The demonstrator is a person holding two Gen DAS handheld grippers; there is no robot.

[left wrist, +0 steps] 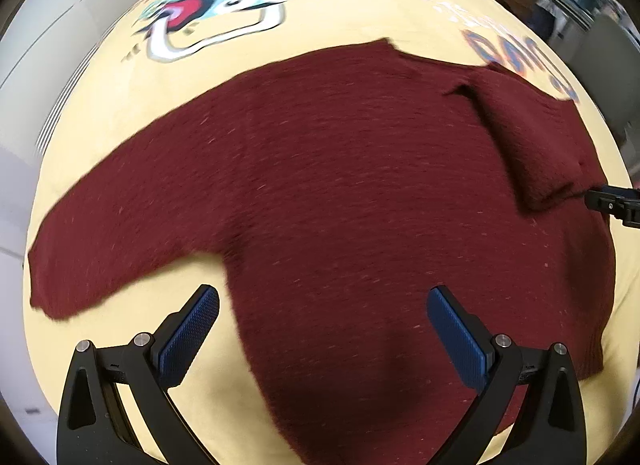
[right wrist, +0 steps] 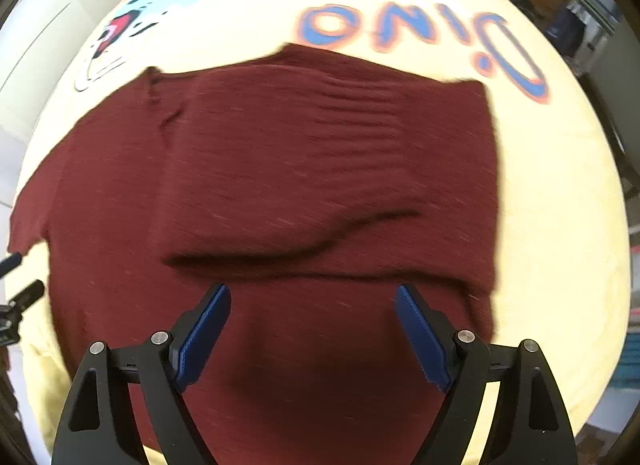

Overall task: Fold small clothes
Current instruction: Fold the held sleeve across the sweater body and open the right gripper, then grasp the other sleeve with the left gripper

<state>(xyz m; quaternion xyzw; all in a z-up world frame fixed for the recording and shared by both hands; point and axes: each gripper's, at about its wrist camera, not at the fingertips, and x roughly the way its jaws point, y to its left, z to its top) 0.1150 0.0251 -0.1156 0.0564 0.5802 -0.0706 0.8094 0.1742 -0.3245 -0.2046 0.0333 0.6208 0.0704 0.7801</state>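
Fingers of left gripper [left wrist: 322, 329] and right gripper [right wrist: 312, 329] spread wide, holding nothing, above maroon sweater [left wrist: 320, 185]; folded sleeve [left wrist: 528, 145] at 2 o'clock; yellow cloth [left wrist: 360, 13] beneath.

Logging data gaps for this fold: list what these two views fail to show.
- Sweater hem nearest the camera: left wrist view, cut off by the bottom edge and the left gripper.
- Folded sleeve cuff: right wrist view, motion blur hides its edge.
- Right gripper contact with the knit: not discernible.
- Blanket cartoon print: blurred, partly cropped.
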